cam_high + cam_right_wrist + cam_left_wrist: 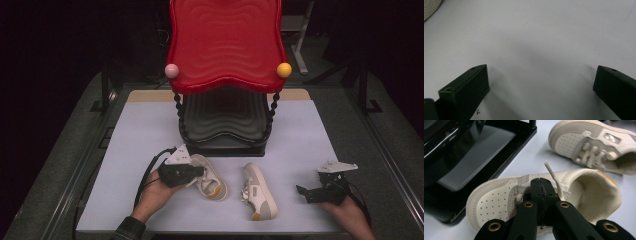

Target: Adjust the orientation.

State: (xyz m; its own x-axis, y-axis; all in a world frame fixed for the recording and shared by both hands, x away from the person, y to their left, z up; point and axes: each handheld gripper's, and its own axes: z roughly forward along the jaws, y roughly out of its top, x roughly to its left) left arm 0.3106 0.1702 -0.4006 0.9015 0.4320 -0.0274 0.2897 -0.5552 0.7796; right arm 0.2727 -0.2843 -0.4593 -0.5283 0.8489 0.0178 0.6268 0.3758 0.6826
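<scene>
Two small cream shoes lie on a pale worktop [300, 135] in front of a black-and-red rack [225, 75], seen from the high view. The left shoe [210, 181] lies near the worktop's front, at about 7 o'clock from the rack's base, its long axis slanting from 10 o'clock to 4 o'clock; the orange-trimmed heel sits at the 4 o'clock end and the toe at the 10 o'clock end, under the tool. The left tool [197, 172], held in a person's left hand [152, 192], has its jaws pressed together on the upper of that shoe; in the left gripper view the closed jaws pinch the lace area of the left shoe [499, 200], with a loose lace end [552, 176] sticking up beside them. The right shoe [258, 192] lies just beside the first, apart from it, at about 5 o'clock from the rack, its long axis running near 12 to 6 o'clock, tilted slightly; which end is the toe cannot be told for sure from above. The same right shoe [596, 147] shows beyond the gripped one in the left gripper view. The right tool [301, 190], in the right hand [350, 212], sits well apart at the worktop's front right, jaws spread wide over bare surface and holding nothing.
</scene>
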